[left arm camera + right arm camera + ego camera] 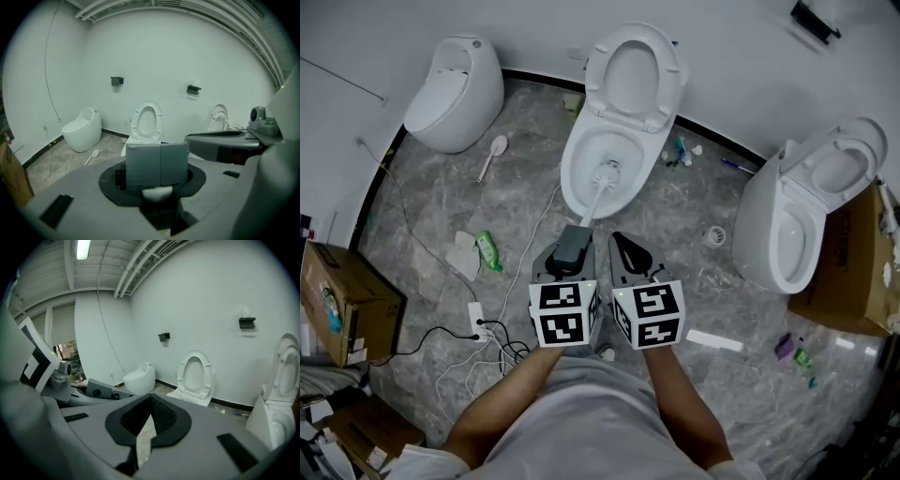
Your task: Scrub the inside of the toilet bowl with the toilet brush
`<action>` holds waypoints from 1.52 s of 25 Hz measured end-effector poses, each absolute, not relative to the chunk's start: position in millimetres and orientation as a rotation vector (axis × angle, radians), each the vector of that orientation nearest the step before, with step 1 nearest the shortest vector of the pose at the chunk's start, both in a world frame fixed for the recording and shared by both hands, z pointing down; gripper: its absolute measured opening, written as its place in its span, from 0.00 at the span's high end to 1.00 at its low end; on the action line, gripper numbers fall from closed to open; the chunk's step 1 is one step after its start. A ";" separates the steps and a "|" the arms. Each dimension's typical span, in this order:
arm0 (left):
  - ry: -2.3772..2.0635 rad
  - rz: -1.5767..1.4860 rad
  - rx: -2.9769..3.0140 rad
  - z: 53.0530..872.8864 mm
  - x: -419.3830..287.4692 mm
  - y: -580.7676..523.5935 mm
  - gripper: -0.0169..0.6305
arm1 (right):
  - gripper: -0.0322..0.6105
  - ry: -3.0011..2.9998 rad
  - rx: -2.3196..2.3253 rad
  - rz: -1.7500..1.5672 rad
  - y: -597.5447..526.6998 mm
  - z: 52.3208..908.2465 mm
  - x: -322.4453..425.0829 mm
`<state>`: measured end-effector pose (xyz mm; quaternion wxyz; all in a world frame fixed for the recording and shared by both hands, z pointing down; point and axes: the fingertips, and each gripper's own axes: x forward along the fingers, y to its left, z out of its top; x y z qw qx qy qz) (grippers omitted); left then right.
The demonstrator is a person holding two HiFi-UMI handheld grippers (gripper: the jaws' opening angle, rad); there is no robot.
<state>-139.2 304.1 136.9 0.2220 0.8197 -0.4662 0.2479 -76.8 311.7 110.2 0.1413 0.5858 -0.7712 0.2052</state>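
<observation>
The middle toilet [623, 66] stands with lid and seat up and its bowl [577, 161] open. A white toilet brush [594, 197] slants from my left gripper [573, 246] into the bowl, its head [608, 172] low inside. In the left gripper view, the left gripper [157, 161] is shut on the brush's grey handle end [157, 163], and the same toilet [146, 121] shows ahead. Beside the left one, my right gripper [629, 251] is shut and holds nothing. In the right gripper view, the right gripper [150, 404] has its jaw tips touching, and the toilet [196, 376] stands in front.
A closed toilet [455, 92] stands at left and an open one [806, 216] at right. Cardboard boxes [342, 300] [855, 272] flank the floor. A green bottle [489, 251], a white scoop [492, 155], a power strip with cables [483, 326] and small litter lie around.
</observation>
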 end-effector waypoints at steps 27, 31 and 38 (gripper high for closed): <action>-1.194 0.787 2.088 227.8 -122.1 141.5 0.73 | 0.95 -2.111 1.589 0.737 136.7 192.6 -45.7; -1.210 0.823 2.061 252.6 -110.1 121.0 0.73 | 0.95 -2.124 1.553 0.752 111.2 220.7 -30.8; -1.230 0.849 2.014 297.9 -83.4 81.0 0.73 | 0.95 -2.158 1.488 0.783 67.1 269.1 0.4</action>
